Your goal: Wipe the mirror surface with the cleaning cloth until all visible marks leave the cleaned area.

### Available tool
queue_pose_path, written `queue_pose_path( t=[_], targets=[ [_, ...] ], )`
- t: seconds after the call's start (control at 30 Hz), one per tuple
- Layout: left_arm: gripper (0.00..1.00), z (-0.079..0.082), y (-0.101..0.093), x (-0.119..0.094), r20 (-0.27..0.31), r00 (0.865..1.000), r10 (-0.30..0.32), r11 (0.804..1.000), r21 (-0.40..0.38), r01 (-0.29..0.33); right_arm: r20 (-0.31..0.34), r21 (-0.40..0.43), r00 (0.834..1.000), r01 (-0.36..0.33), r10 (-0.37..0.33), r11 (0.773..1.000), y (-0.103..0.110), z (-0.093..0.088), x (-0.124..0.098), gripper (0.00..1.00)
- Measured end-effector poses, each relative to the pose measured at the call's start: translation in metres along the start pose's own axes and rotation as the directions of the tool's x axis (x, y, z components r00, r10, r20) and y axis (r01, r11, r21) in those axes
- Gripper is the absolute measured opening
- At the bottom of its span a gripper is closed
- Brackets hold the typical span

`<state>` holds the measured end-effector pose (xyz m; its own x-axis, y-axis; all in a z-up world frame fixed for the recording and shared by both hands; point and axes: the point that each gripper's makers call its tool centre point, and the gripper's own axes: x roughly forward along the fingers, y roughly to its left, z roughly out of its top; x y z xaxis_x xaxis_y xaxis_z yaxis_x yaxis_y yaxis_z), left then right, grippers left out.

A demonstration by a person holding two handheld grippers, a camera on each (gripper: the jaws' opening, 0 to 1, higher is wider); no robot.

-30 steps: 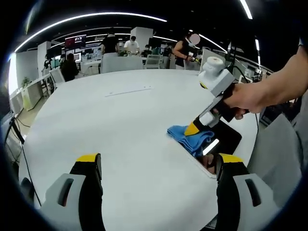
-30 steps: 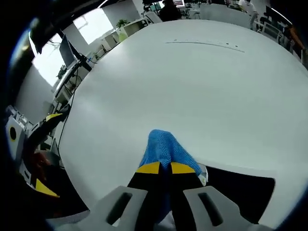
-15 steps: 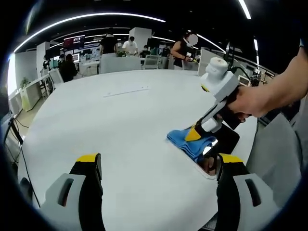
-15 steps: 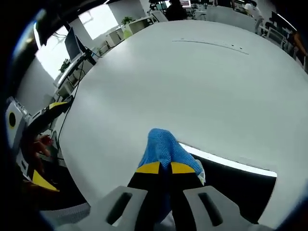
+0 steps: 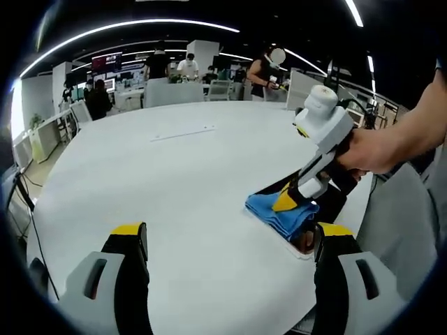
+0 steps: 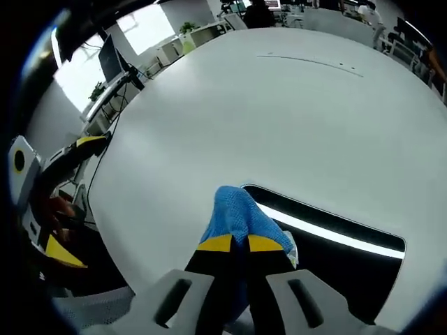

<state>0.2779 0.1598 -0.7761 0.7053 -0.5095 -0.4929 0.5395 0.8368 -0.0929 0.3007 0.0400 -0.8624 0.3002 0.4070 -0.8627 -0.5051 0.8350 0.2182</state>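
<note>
Left tongs hanging wide open over the round white counter, gripping nothing. Right tongs clenched on the bunched blue microfibre cleaning cloth, pressing it onto the near-left corner of the flat dark rectangular mirror lying on the counter. Probably soft, floppy cloth, best pinched at the bunch; mirror likely fragile and slippery. No containers around.

One mirror, one blue cloth, one white table, two tongs.
</note>
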Motion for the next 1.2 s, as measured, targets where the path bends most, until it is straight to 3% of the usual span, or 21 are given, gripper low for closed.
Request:
queue_pose_path(
  t=[0.27, 0.43, 0.73, 1.2],
  targets=[
    [0.99, -0.002, 0.002, -0.004, -0.019, 1.000, -0.012, 0.999, 0.034, 0.012, -0.021, -0.034, 1.000, -0.012, 0.012, 0.999, 0.007, -0.007, -0.002, 0.00],
    [0.99, 0.005, 0.013, -0.006, 0.011, 1.000, 0.020, 1.000, -0.012, -0.020, -0.025, -0.031, 1.000, -0.014, 0.014, 0.999, 0.006, -0.007, -0.001, 0.00],
    [0.99, 0.001, 0.000, 0.000, 0.008, 1.000, 0.007, 1.000, -0.019, -0.007, -0.019, -0.041, 1.000, -0.026, 0.025, 0.999, 0.005, -0.007, -0.001, 0.00],
    [0.99, 0.004, -0.002, -0.002, 0.008, 1.000, 0.016, 1.000, -0.018, -0.016, -0.013, -0.039, 0.999, -0.033, 0.033, 0.999, -0.002, -0.012, -0.005, 0.00]
  ],
)
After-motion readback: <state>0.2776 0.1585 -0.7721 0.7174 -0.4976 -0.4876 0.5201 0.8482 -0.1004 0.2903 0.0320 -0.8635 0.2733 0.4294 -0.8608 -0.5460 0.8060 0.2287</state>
